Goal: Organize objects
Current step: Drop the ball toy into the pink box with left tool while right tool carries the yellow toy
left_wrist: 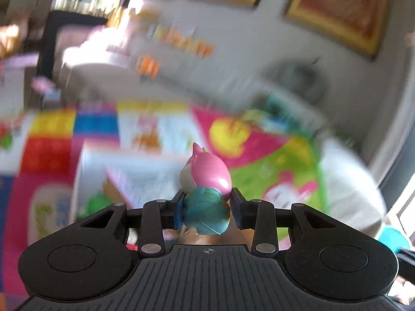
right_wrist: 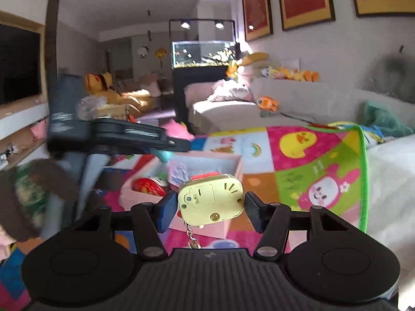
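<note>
Up close, the left tool (left_wrist: 207, 208) is clamped on a small toy figure (left_wrist: 206, 189) with a pink-and-white upper part and a teal rounded lower part. Both fingers press against the teal part, one on each side, and the pink part rises above and just ahead of the fingertips. Most of what lies beyond is blurred in the left wrist view, though a bright patchwork play mat (left_wrist: 259, 140) and a pale box (left_wrist: 93, 171) below and left of the figure can be made out.

The right tool (right_wrist: 210, 208) holds a pale yellow toaster-shaped toy (right_wrist: 211, 200) with a red top strip. Its left finger is tight against the toy's side; the right finger sits at the toy's other edge, and whether it fully touches there is hard to tell. A small keychain (right_wrist: 192, 237) dangles from the toy's underside toward the tool body.

Beyond the toaster toy, in the right wrist view, a pink open box (right_wrist: 233, 162) rests on the play mat (right_wrist: 306, 160), with a red round item (right_wrist: 147, 186) inside it at the left. The other tool (right_wrist: 124, 134) reaches in from the left, above the box. A grey sofa (right_wrist: 298, 98) strewn with plush toys stands farther back, and an aquarium (right_wrist: 202, 53) is beyond it.
</note>
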{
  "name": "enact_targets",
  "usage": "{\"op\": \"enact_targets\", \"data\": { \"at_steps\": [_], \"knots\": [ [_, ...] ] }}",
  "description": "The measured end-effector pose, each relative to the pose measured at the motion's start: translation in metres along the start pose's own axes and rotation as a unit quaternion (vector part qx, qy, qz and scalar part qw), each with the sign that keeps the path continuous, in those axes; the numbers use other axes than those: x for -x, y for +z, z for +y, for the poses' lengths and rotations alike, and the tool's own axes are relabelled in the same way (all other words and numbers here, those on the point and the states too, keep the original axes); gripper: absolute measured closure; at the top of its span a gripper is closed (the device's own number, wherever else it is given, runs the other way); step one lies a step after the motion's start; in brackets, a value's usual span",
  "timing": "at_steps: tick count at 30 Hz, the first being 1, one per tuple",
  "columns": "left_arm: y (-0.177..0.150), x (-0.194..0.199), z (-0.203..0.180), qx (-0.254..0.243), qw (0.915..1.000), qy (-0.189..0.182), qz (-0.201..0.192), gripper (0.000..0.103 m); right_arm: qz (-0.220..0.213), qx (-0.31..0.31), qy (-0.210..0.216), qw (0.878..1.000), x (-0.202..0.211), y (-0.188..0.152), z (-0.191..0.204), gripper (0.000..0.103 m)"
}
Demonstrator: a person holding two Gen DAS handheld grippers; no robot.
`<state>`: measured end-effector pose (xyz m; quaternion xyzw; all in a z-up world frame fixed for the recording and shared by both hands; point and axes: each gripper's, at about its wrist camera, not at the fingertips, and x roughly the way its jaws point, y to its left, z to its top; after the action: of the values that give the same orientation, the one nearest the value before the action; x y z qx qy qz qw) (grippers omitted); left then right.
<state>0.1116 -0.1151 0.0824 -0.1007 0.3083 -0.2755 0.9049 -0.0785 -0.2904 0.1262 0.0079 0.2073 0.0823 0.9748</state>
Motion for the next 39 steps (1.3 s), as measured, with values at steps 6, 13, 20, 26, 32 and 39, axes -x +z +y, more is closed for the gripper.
{"op": "enact_targets", "data": {
  "at_steps": [6,13,20,26,32,39],
  "knots": [
    [-0.012,-0.013,0.015,-0.047,0.9975,0.051,0.013,0.063,0.022,0.001,-0.011,1.0,-0.022,-0.005,-0.007,0.046],
    [-0.034,0.018,-0.007,-0.203,0.9764,0.072,0.017,0.063,0.033,-0.001,-0.006,0.999,-0.04,-0.006,0.0,0.046],
    [-0.013,0.064,0.009,-0.12,0.9873,0.058,-0.087,0.063,0.038,0.006,-0.013,0.999,-0.043,-0.003,0.006,0.046],
    [-0.027,0.107,0.031,-0.076,0.9915,0.054,-0.091,0.064,0.036,-0.015,-0.005,0.999,-0.042,0.014,0.0,0.046],
    [-0.065,0.132,0.039,-0.05,0.9965,0.038,-0.055,0.064,-0.003,-0.056,-0.004,0.998,-0.074,0.07,-0.005,0.046],
    [-0.076,0.152,0.052,-0.051,0.9947,0.067,-0.059,0.064,-0.021,-0.072,-0.047,0.996,-0.129,0.105,0.001,0.042]
  ]
}}
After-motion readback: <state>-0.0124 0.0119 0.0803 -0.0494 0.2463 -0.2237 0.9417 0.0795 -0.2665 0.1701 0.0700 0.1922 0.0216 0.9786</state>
